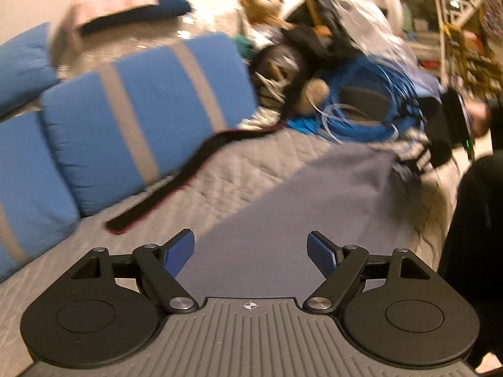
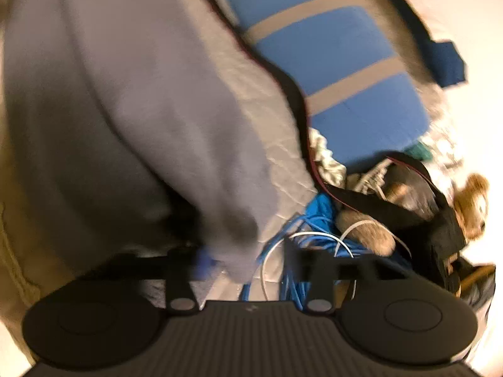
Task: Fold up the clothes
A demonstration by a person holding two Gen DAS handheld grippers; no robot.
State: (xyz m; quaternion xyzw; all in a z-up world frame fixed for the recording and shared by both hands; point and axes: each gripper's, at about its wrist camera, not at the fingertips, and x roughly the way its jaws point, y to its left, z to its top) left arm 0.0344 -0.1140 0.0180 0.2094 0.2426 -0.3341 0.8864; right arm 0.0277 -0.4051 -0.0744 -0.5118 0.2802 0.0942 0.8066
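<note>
A plain grey garment lies spread on the quilted bedspread, running from under my left gripper toward the far right. My left gripper hovers over its near end, open, blue pads wide apart and nothing between them. In the blurred right wrist view the same garment fills the left side. Its lower corner hangs between the fingers of my right gripper, close to the left blue pad. A gap with cables showing separates the cloth from the right finger.
Blue cushions with grey stripes line the bed's far side, with a black red-edged strap in front. A coil of blue cable, a dark bag and a plush toy are piled behind. A hand shows at the right.
</note>
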